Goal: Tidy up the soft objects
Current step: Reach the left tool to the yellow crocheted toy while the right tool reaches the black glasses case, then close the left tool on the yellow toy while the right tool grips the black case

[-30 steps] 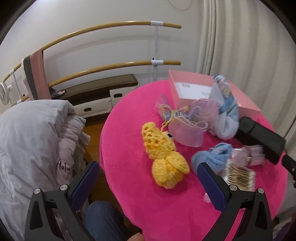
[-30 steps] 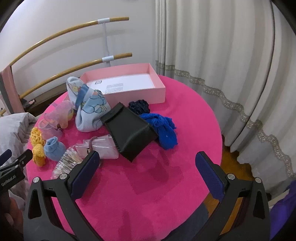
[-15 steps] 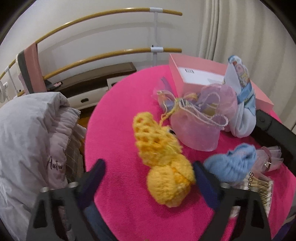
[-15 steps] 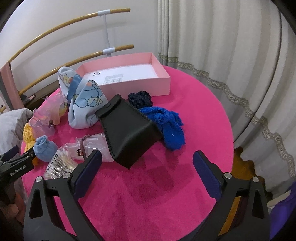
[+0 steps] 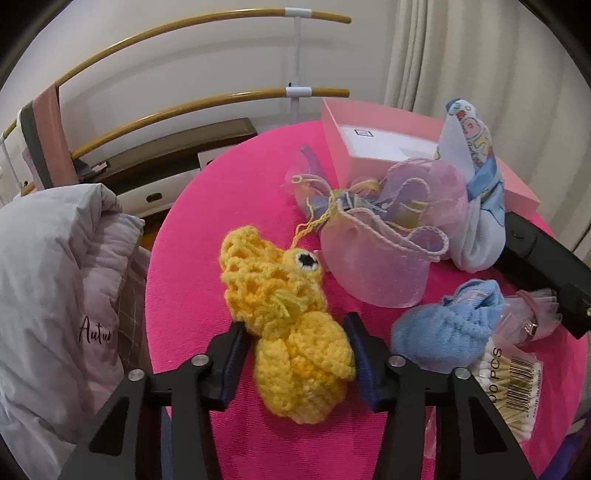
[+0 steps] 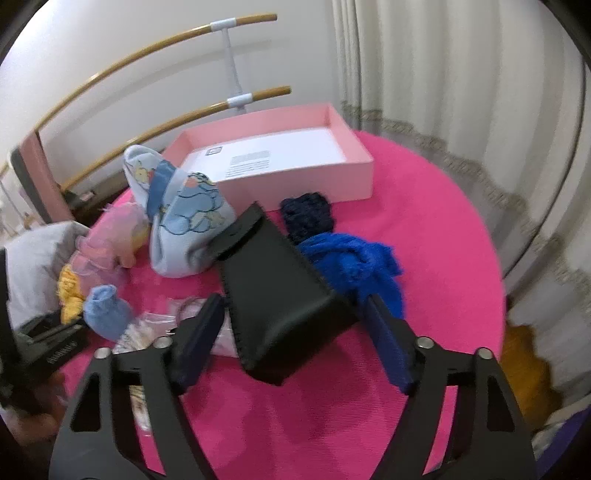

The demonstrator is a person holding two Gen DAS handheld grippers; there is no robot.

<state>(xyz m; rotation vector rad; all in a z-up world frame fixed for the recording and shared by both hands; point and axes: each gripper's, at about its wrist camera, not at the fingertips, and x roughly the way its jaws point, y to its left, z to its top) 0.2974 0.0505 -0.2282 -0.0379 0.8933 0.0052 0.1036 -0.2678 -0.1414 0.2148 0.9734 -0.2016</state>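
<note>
A yellow crocheted duck [image 5: 288, 314] lies on the round pink table [image 5: 207, 206]. My left gripper [image 5: 295, 354] has closed around the duck's rear half, both pads touching it. A black leather pouch [image 6: 280, 295] lies mid-table between the pads of my right gripper [image 6: 295, 332], which stands partly closed around its near end. A blue knit piece [image 6: 351, 266], a dark navy knit piece [image 6: 308, 218], a printed baby sock [image 6: 184, 218], a light blue fuzzy sock [image 5: 443, 328] and a sheer pink drawstring bag [image 5: 384, 251] lie around. An open pink box [image 6: 288, 162] stands at the back.
A cotton swab packet [image 5: 513, 387] and a clear pouch with a pink hair tie [image 5: 532, 317] lie at the right of the left wrist view. A grey quilt [image 5: 48, 280] is piled left of the table. Curtains [image 6: 461, 92] hang behind, wooden rails [image 5: 184, 33] on the wall.
Both grippers moved forward and down and narrowed. The left one closed onto the yellow duck. The right one came around the black pouch.
</note>
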